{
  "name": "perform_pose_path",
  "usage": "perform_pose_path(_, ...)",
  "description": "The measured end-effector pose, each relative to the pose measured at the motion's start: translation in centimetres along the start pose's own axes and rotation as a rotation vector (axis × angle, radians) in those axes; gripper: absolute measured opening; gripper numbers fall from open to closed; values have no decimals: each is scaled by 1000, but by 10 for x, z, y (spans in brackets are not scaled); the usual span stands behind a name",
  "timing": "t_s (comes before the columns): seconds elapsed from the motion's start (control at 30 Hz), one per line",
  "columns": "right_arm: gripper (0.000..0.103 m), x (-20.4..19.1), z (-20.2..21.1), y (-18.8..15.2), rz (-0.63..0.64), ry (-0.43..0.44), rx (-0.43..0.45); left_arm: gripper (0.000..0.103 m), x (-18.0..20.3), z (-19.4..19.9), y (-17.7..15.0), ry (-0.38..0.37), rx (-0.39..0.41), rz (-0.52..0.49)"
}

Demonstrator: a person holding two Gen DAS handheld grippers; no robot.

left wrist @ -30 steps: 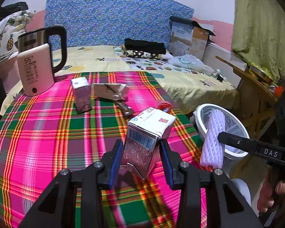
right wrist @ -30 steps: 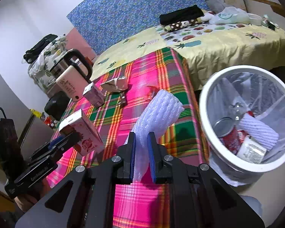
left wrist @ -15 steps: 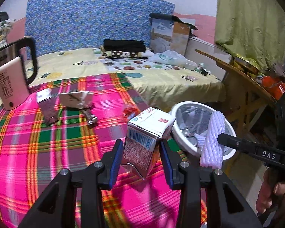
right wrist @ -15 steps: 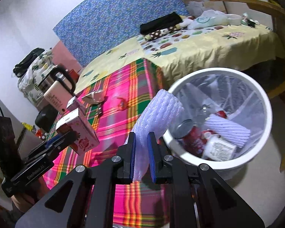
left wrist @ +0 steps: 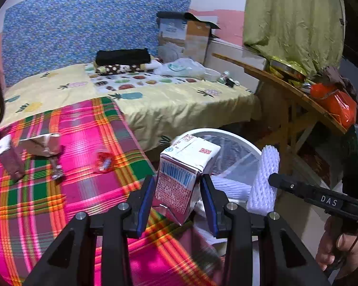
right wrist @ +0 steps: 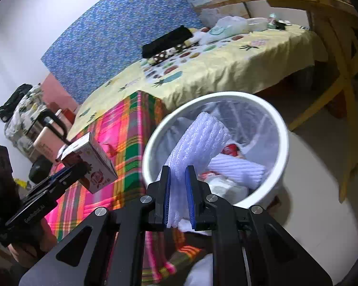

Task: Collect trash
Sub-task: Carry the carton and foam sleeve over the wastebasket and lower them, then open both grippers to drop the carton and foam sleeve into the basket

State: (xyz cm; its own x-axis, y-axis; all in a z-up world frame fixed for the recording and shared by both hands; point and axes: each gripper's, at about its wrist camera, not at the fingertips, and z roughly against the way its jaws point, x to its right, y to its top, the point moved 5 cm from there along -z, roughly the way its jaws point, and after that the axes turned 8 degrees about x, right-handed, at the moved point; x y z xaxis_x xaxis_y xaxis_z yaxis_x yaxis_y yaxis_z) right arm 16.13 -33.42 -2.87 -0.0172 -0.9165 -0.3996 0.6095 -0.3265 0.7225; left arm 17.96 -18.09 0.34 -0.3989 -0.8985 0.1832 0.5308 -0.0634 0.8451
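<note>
Two grippers showing, each carrying trash near the round white bin (right wrist: 282, 143) lined with clear plastic, standing on the floor just beside the table draped in pink, green and orange plaid cloth (left wrist: 47, 202). Already lying in the bin: a white foam sleeve, a red can and paper scraps. Left gripper (left wrist: 177, 199) clamping, jaws about half apart, on a white and red drink carton with a blue barcode (left wrist: 181, 171), hanging at the table's edge against the bin's rim. Right gripper (right wrist: 177, 197) pinching, jaws nearly together, a white ribbed foam net sleeve (right wrist: 198, 143), reaching over the bin's opening.
</note>
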Motion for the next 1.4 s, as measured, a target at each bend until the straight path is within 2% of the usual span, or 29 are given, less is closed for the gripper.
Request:
perform_pose_path(0.4,13,33,-7,1,-11,-75,-23,41,36,-44,-3,-84,-52,-29)
perform_pose_path(0.63,14,38,-16,0,14,-83,-67,41,46,-62,-1,-105,-53,-44)
perform_pose_path(0.87,17,39,-16,2,44,-89,-42,45,41,-68,1,-100,-47,-31)
perform_pose_path(0.93,20,39,-16,3,47,-89,-32,47,38,-65,1,-95,-41,-25)
perform_pose_path(0.97,26,39,-14,4,50,-87,-23,47,36,-63,2,-92,-38,-23)
perform_pose_path(1.03,41,38,-12,5,57,-80,-8,47,34,-59,2,-87,-36,-19)
perform_pose_path(1.07,52,36,-11,6,61,-76,-2,47,32,-56,2,-83,-35,-17)
perform_pose_path(1.4,54,6,-2,4,132,-45,-4,47,17,-24,-4,-58,-29,-4)
